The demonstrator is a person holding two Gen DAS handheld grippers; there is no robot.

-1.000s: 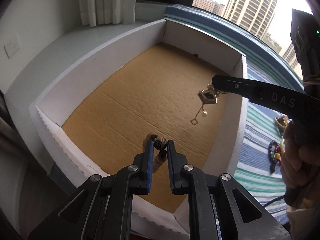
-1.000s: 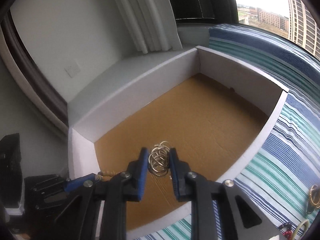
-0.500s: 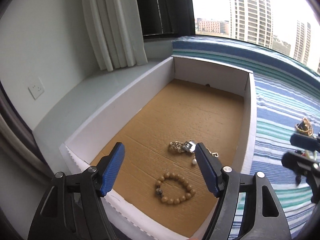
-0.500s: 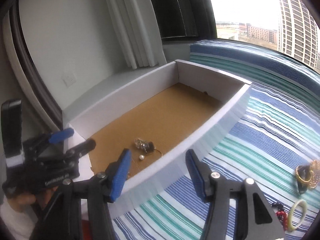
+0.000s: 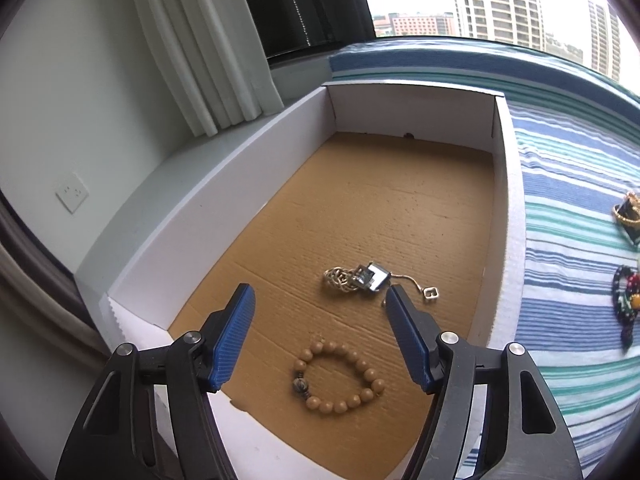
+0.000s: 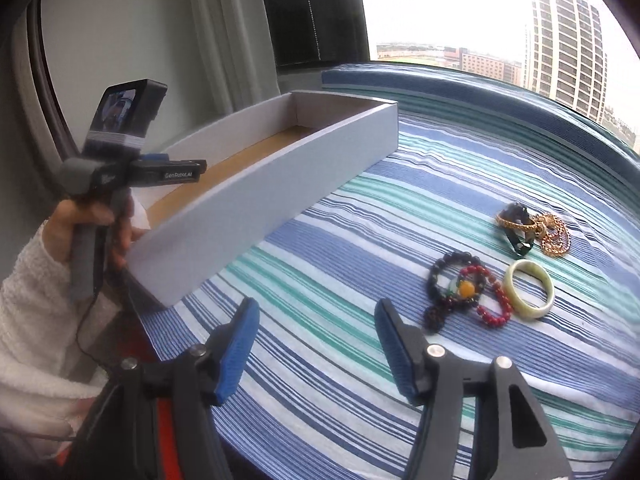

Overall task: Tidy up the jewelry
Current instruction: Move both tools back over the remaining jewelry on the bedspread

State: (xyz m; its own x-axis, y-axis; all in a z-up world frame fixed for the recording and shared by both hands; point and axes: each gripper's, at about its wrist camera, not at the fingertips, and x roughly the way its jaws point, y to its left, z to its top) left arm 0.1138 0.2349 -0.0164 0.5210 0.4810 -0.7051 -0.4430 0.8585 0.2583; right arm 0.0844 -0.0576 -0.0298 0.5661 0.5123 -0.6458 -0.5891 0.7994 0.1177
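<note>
Left wrist view looks down into a white-walled box [image 5: 208, 184] with a brown cardboard floor. Two pieces lie in it. A tan bead bracelet [image 5: 338, 378] rests flat near the close end, just below and between the blue pads. A tangled silver necklace [image 5: 360, 278] with a square pendant and a thin chain lies a little farther in, toward the box's right wall; its chain end sits just beside the right fingertip, and I cannot tell whether they touch. The left gripper [image 5: 320, 294] hangs above the floor with its jaws spread wide and nothing between them; they have just narrowed slightly after opening.

Right wrist view shows the same box [image 6: 280, 168] from outside, standing on a striped blue, green and white cloth [image 6: 320, 280]. The right gripper [image 6: 316, 308] is over the cloth, well apart from the box, jaws parted and empty; they have just been opening. More jewelry waits on the cloth to its right: a dark bead bracelet [image 6: 440, 280] overlapping a red bead bracelet [image 6: 494, 300], a pale bangle [image 6: 530, 290] touching them, and beyond these a gold chain [image 6: 554, 236] heaped beside a dark piece I cannot make out. A hand [image 6: 96, 228] in a white fleecy sleeve holds the left gripper at the box's near end.
</note>
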